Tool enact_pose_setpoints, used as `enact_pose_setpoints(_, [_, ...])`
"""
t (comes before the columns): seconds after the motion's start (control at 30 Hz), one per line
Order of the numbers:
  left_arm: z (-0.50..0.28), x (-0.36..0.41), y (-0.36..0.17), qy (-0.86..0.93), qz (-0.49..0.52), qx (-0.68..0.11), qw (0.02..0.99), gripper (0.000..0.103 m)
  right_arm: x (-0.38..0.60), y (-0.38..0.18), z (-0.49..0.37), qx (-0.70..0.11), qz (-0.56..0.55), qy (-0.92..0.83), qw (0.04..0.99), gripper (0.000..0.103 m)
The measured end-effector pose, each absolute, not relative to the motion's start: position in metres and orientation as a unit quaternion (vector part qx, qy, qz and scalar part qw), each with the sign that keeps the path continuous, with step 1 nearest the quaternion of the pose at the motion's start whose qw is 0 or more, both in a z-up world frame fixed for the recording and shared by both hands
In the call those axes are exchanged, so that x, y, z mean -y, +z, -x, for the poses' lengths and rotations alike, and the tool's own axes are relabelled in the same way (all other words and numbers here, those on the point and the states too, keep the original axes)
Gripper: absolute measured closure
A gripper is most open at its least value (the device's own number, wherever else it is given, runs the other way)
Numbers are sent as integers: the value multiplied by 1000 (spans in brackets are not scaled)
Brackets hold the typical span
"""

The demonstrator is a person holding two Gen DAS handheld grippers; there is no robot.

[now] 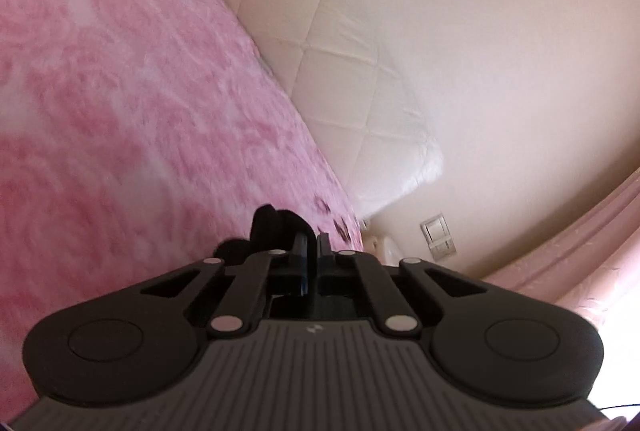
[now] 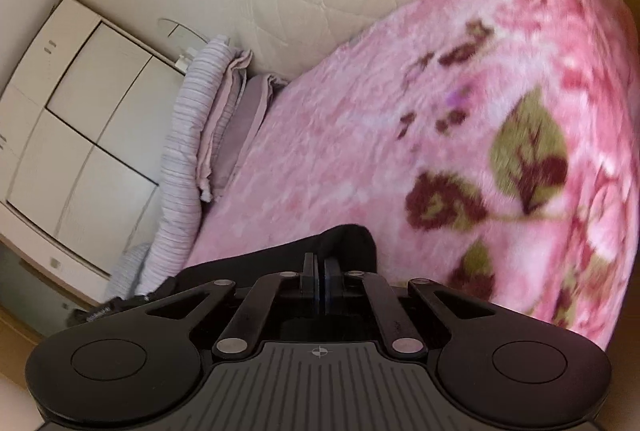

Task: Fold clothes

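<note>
A fluffy pink rose-patterned blanket (image 2: 360, 135) covers the bed. At its near edge lies a soft black garment (image 2: 340, 243), mostly hidden; the left gripper (image 1: 311, 245) and right gripper (image 2: 319, 267) are each clamped on it.

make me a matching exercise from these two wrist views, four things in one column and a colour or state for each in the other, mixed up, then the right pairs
Things:
1. blanket
2. garment
3. headboard
4. left gripper

Colour or state:
A. cream, quilted
B. shut on black cloth
C. pink, fluffy, with flowers
D. black, lying on the bed, pinched at two spots

Pairs: 1-C, 2-D, 3-A, 4-B

The right gripper is also shut on the garment.
</note>
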State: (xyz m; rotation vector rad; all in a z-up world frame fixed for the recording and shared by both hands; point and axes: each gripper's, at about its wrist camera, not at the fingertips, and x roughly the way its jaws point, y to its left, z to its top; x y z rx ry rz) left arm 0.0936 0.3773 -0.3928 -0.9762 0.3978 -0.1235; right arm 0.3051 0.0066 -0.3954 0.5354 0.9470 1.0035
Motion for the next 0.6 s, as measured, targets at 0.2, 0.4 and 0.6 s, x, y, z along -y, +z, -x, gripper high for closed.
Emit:
enact_pose_setpoints(0.2, [-93, -329, -381, 43, 232, -220, 947, 102, -17, -404, -294, -426, -203, 440, 764, 102])
enact_pose_setpoints(0.4, [-93, -323, -377, 72, 204, -226, 950, 101, -27, -403, -291, -404, -155, 462, 774, 102])
enact_pose_setpoints(0.6, [-88, -313, -373, 138, 193, -257, 937, 98, -19, -392, -289, -409, -151, 432, 789, 99])
